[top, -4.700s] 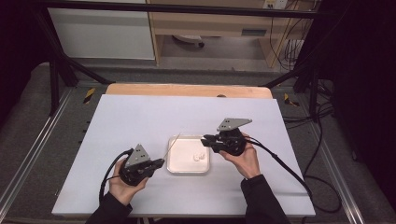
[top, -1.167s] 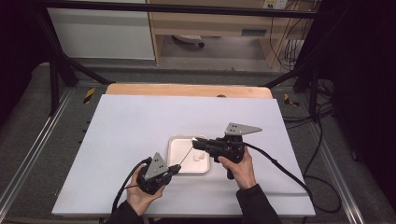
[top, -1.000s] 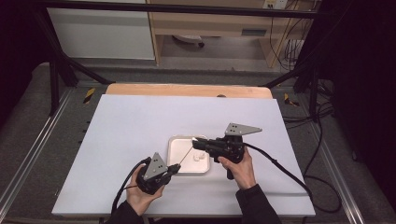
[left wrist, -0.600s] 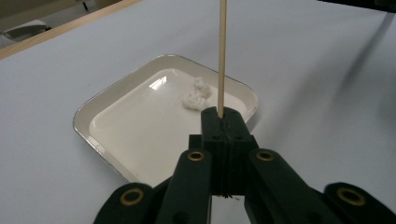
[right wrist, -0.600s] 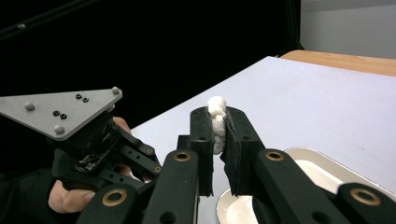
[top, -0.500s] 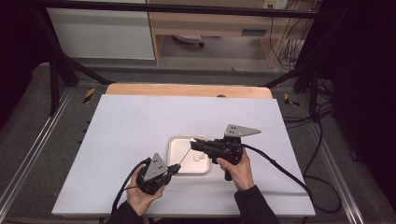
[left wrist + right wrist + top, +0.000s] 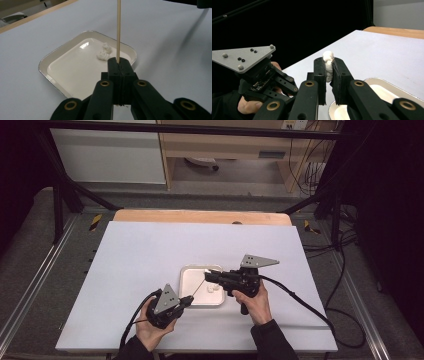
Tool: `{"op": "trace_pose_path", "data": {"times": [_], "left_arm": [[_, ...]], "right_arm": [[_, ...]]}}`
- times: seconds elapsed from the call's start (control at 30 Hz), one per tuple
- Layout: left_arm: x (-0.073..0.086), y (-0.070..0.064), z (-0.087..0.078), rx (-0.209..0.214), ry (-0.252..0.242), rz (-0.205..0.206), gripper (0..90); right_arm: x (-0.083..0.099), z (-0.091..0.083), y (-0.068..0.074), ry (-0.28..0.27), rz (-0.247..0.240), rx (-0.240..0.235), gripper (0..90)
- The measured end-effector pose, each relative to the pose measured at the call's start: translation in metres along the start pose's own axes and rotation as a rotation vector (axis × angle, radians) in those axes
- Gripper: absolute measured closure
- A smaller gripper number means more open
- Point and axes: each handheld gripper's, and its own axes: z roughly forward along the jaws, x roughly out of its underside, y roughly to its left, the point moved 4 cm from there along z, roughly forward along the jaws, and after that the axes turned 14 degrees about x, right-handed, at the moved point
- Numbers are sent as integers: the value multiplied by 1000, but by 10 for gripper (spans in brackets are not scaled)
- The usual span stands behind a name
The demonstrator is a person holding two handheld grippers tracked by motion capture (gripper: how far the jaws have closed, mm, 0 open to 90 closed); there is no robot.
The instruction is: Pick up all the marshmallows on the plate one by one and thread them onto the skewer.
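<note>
Over the last few seconds the left hand-held gripper (image 7: 186, 299) has slid from the tray's 9 o'clock side round to its 7 o'clock corner, and the right hand-held gripper (image 7: 209, 276) has eased in from 3 o'clock to sit over the tray's top edge. Left jaws are clamped tight on a thin wooden skewer (image 7: 118, 30), pointing it up toward 1 o'clock, straight at the right tool. Right jaws are pinched on a soft white marshmallow piece (image 7: 328, 65), squashing it a little. That looks like a threading setup: one side steadies the stick, the other feeds the sweet onto its tip. Two more white pieces (image 7: 104, 52) wait in the pale tray (image 7: 59, 55), near its far side, on the white bench (image 7: 150, 250). Tip and sweet seem close; contact I cannot confirm.
</note>
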Motion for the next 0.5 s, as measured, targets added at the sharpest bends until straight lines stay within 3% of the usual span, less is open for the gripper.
{"op": "trace_pose_path", "data": {"times": [0.5], "left_arm": [[0, 0, 0, 23, 3, -1, 894]], "right_arm": [[2, 0, 1, 11, -9, -10, 828]]}}
